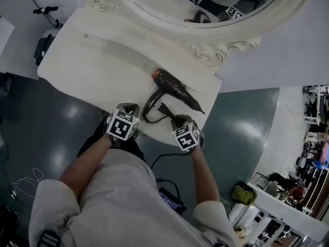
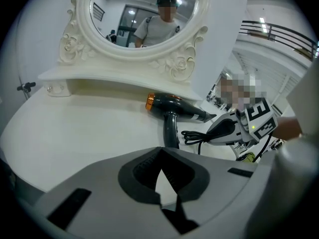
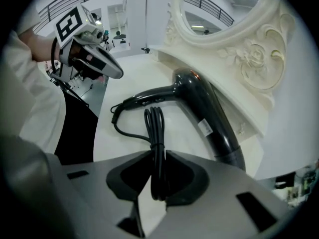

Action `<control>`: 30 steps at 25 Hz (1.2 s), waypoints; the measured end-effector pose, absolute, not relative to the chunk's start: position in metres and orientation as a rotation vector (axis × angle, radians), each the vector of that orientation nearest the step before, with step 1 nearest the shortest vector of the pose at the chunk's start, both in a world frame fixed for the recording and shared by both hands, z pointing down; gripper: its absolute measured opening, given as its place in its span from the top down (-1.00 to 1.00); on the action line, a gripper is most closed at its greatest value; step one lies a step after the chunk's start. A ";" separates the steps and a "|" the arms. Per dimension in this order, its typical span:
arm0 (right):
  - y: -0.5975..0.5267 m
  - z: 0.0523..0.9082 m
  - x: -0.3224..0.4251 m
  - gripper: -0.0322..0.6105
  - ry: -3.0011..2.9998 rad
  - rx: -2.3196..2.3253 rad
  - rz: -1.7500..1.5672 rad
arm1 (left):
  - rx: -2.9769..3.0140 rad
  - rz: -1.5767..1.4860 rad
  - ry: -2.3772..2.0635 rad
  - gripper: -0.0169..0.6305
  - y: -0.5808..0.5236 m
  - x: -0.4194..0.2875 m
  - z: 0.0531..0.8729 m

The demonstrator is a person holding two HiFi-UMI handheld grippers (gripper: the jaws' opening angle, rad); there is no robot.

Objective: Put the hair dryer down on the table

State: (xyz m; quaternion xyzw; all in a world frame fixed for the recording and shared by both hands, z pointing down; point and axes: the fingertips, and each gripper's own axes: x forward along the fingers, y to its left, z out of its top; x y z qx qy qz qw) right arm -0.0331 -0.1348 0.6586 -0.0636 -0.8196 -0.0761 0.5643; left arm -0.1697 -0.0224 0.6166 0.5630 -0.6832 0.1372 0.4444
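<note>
The black hair dryer (image 1: 172, 89) with an orange ring at its back lies on its side on the white dressing table (image 1: 103, 55), nozzle toward the table's right end. Its handle (image 3: 144, 97) points toward the front edge, and its bundled black cord (image 3: 155, 133) trails from there. My right gripper (image 3: 157, 183) is shut on that cord bundle at the front edge, and it also shows in the head view (image 1: 181, 120). My left gripper (image 2: 160, 172) is shut with nothing in it, left of the dryer's handle (image 2: 171, 128) and apart from it.
An oval mirror (image 1: 205, 4) in a carved white frame stands behind the dryer, above a low shelf (image 2: 99, 78). A loose loop of cord (image 1: 149, 111) lies between the two grippers. Bare tabletop stretches to the left of the dryer. Grey floor lies below the front edge.
</note>
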 end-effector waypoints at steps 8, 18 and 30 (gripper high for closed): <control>-0.134 0.667 -0.037 0.63 -1.889 -0.149 -0.191 | 1.456 0.408 -1.690 0.92 -0.030 -0.166 0.616; -0.139 0.672 -0.037 0.62 -1.881 -0.162 -0.177 | 1.480 0.462 -1.667 0.92 -0.041 -0.150 0.619; -0.145 0.663 -0.037 0.37 -2.086 0.047 -0.101 | 1.453 0.452 -1.727 0.92 -0.027 -0.137 0.606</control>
